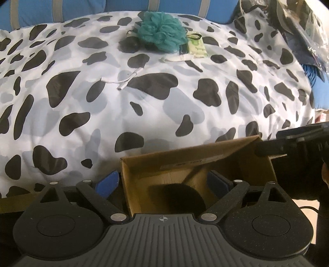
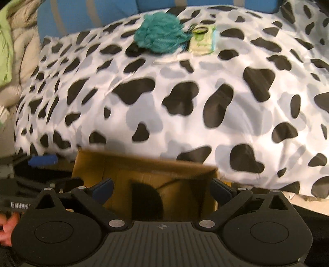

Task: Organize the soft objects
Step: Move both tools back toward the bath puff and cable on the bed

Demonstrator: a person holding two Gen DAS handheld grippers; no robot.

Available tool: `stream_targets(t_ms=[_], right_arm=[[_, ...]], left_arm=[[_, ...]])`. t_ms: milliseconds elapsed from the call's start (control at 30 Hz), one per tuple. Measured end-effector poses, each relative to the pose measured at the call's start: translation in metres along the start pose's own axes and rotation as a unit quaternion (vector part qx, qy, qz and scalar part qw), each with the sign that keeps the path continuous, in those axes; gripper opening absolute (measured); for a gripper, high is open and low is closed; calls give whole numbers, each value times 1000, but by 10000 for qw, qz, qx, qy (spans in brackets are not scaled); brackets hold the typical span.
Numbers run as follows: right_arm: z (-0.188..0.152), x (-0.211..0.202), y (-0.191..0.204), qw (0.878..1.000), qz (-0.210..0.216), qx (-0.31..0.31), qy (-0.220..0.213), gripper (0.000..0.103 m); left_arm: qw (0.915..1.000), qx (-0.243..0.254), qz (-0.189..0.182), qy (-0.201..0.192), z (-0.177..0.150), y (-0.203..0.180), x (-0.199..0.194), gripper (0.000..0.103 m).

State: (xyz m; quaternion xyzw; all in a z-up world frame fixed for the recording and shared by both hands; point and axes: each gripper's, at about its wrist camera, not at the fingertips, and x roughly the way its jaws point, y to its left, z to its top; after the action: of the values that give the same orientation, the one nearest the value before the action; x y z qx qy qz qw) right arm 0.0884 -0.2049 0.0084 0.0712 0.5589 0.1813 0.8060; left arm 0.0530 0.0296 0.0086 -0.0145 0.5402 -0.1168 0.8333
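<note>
A teal mesh bath pouf (image 1: 161,32) lies at the far side of a cow-print bed cover (image 1: 144,98), also seen in the right wrist view (image 2: 161,33). An open cardboard box (image 1: 195,176) stands at the bed's near edge with a dark round object (image 1: 181,197) inside; the box (image 2: 144,184) also shows in the right wrist view. My left gripper (image 1: 164,182) is open, its left finger outside the box's left wall and its right finger inside. My right gripper (image 2: 162,190) is open above the box and shows in the left wrist view (image 1: 298,141).
Beside the pouf lie a pale green packet (image 1: 196,46) with a black hair tie, dark small items (image 1: 129,44) and a white cable (image 1: 127,80). A blue striped pillow (image 1: 82,10) lies behind. Cluttered bags (image 1: 298,26) sit at the far right.
</note>
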Motion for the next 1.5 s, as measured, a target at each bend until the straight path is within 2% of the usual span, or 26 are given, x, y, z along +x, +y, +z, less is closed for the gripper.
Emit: stream_targets(t_ms=[233, 367, 467, 733, 900, 1100, 1333, 1500], right_arm=[[14, -3, -5, 9983, -274, -14, -514, 100], [21, 2, -8, 9973, -302, -92, -665, 100], [27, 5, -9, 9961, -353, -179, -788, 100], [48, 6, -11, 9918, -419, -341, -1159, 100], [59, 9, -1, 9869, -414, -739, -1374, 100], [72, 13, 4, 9798, -530, -1172, -1529, 100], [88, 15, -7, 9793, -536, -1131, -1592, 100], [94, 19, -12, 9787, -583, -1214, -1551, 100]], left_arm=[[9990, 139, -229, -360, 14, -2, -6, 94], [9970, 264, -46, -733, 23, -4, -13, 94], [9959, 306, -37, -847, 31, -5, -13, 94], [9941, 438, 216, -965, 46, -3, 0, 90], [9913, 475, 525, -1106, 54, 6, 9, 89], [9906, 523, 541, -1140, 66, 22, 21, 84], [9897, 692, 623, -1085, 81, 31, 38, 83], [9889, 895, 561, -1043, 92, 33, 49, 74]])
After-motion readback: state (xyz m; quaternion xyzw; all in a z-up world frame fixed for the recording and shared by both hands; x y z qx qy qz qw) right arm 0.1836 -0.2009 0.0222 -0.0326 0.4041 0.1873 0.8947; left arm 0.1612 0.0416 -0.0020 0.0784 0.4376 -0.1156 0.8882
